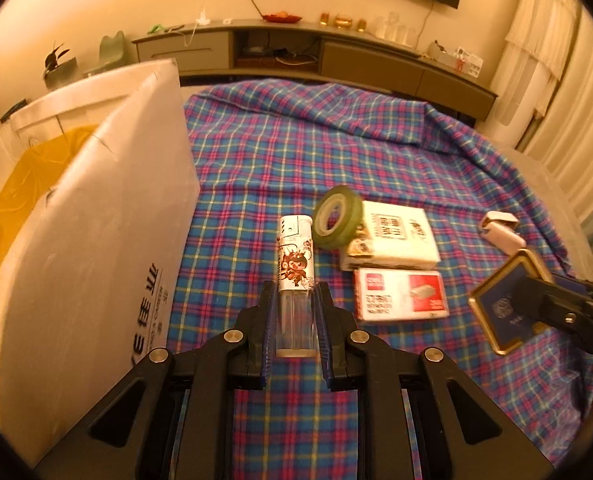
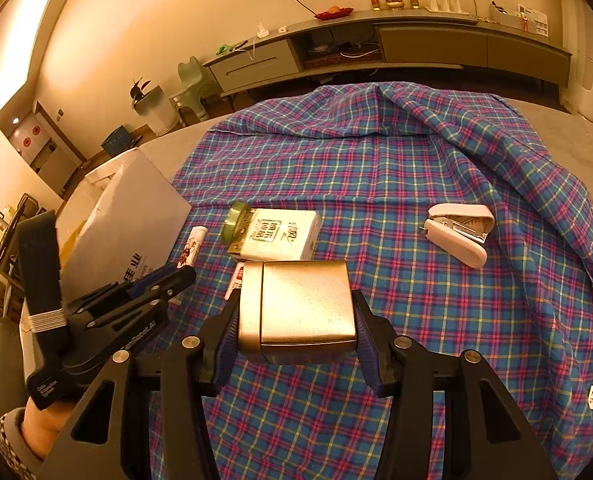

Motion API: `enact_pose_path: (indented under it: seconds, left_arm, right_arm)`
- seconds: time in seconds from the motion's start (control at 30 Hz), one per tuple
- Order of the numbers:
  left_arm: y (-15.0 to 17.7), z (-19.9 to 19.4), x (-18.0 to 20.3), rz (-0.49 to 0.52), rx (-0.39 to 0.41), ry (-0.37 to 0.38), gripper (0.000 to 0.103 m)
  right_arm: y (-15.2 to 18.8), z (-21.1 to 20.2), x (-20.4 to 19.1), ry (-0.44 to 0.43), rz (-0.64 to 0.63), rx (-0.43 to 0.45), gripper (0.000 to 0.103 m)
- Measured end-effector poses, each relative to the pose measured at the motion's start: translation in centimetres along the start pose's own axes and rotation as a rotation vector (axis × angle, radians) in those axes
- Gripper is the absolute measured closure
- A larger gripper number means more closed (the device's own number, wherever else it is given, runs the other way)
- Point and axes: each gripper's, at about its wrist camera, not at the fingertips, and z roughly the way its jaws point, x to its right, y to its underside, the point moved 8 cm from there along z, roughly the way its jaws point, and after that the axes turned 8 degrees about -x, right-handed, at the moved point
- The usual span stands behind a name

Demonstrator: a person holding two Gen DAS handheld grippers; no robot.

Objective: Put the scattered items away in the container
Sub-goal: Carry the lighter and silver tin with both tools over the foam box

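Note:
My left gripper (image 1: 295, 304) is shut on the clear lower end of a lighter (image 1: 295, 264) with a white cartoon label, which points away from me over the plaid cloth (image 1: 296, 152). Directly left of it stands the white cardboard box (image 1: 96, 220), lined with a yellow bag. My right gripper (image 2: 296, 320) is shut on a gold case (image 2: 304, 304), whose sides its pads press. In the left wrist view that gold case (image 1: 500, 308) shows a dark blue face and hangs tilted over the cloth at the right.
On the cloth lie a green tape roll (image 1: 338, 218), a white tissue pack (image 1: 396, 240), a red-and-white staples box (image 1: 400, 296) and a pale stapler (image 2: 460, 232). The cloth bunches up at the far right. A low cabinet (image 2: 416, 44) runs along the back wall.

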Motion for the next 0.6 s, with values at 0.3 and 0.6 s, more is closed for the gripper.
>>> enact_pose_path:
  seconds: [0.3,0.6]
  left_arm:
    - [0.8,-4.1,1.9,0.064,0.049,0.030,0.083]
    - [2.8,-8.0,2.4,0.142,0.094,0.049,0.083]
  right_arm:
    - [0.6,-1.1,-2.1,-0.012,-0.048,0.017,0.051]
    - [2.2,-3.7,-4.7,-0.014,-0.103,0.056,0.051]
